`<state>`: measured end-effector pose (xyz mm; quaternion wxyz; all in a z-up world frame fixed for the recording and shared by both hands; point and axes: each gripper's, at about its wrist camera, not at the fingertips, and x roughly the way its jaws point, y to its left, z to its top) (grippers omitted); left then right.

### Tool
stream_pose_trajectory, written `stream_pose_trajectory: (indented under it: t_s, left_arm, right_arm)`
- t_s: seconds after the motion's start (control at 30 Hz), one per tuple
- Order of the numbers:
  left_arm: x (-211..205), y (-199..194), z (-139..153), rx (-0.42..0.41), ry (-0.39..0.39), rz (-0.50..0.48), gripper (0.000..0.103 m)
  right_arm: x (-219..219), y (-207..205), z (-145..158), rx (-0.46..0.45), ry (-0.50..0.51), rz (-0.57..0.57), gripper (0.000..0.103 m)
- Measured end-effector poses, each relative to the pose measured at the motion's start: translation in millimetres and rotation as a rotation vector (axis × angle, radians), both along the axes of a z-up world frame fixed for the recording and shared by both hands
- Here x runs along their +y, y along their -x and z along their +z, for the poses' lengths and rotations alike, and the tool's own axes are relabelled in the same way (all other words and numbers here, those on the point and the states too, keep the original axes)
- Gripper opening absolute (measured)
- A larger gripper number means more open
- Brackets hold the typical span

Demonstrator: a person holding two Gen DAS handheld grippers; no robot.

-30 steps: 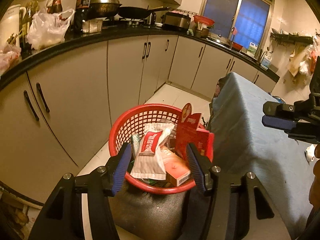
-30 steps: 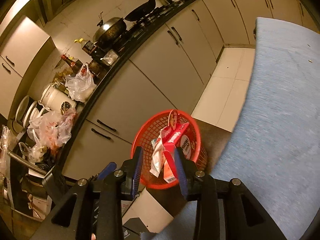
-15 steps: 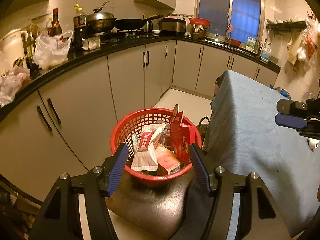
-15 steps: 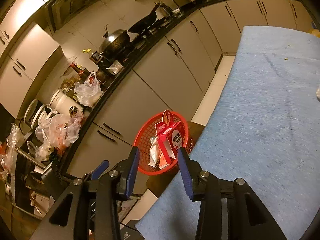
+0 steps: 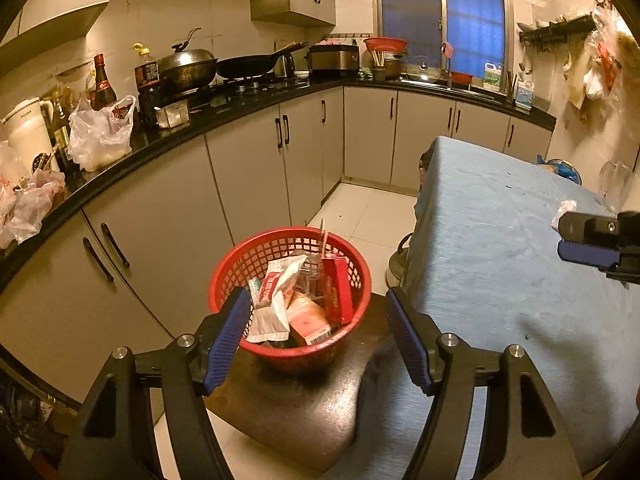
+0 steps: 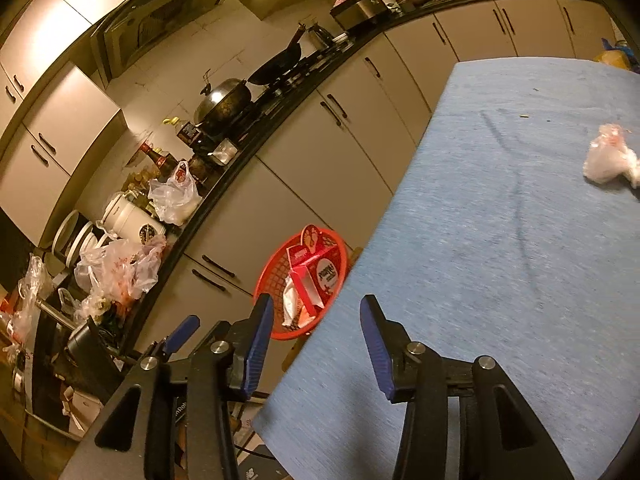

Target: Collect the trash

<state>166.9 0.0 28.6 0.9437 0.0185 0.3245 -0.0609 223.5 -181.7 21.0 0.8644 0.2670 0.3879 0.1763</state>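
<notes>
Blue-clothed table [image 6: 500, 240], crumpled wrapper [image 6: 610, 158] far right of empty, just-widening right gripper [image 6: 316, 336].

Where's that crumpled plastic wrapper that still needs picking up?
The crumpled plastic wrapper lies on the blue tablecloth, at the right edge of the right wrist view, far from the red basket beside the table.

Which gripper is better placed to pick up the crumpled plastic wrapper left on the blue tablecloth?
Probably the right gripper: it is open, empty and over the tablecloth where the wrapper lies. The left gripper, also empty, faces the red basket off the table.
</notes>
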Motion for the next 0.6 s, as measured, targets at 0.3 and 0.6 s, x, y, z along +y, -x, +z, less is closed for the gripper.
stream_pose_trajectory:
  t_s: [0.3,0.6]
  left_arm:
    - [-26,30,9,-0.026,-0.011,0.013,0.079]
    - [-32,81,7,-0.042,-0.044,0.042,0.095]
  right_arm:
    - [-10,40,3,-0.038,0.100,-0.036,0.055]
    - [2,107,10,-0.113,0.235,-0.064,0.065]
